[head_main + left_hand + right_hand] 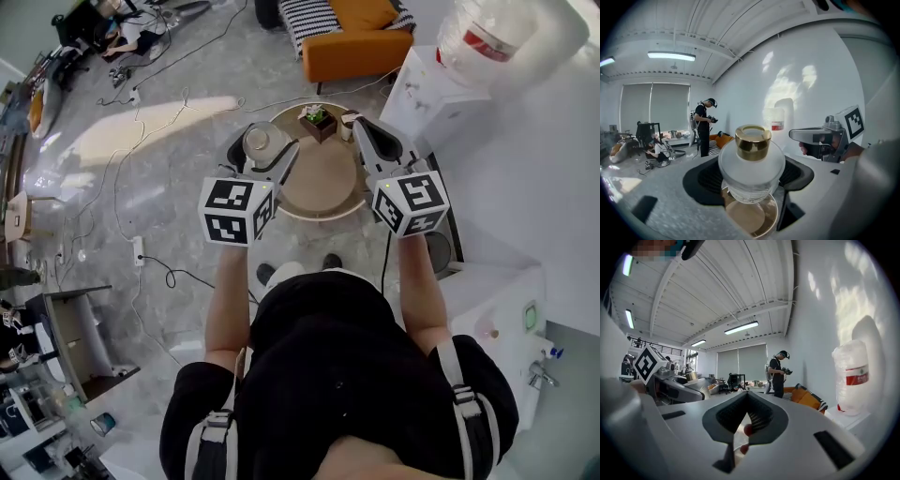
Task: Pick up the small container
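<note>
- round table [323,183], tan top with a pale rim, standing on the grey marbled floor [178,187].
- at its far edge sits a dark box [317,123] with a green plant in it.
- just right of the box, a white thing [349,124], too small to make out.
- cables and a power strip [139,249] lie on the floor to the left.

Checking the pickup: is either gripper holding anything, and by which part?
The left gripper grips the small container by its frosted body, below the gold cap; the right gripper holds nothing.
</note>
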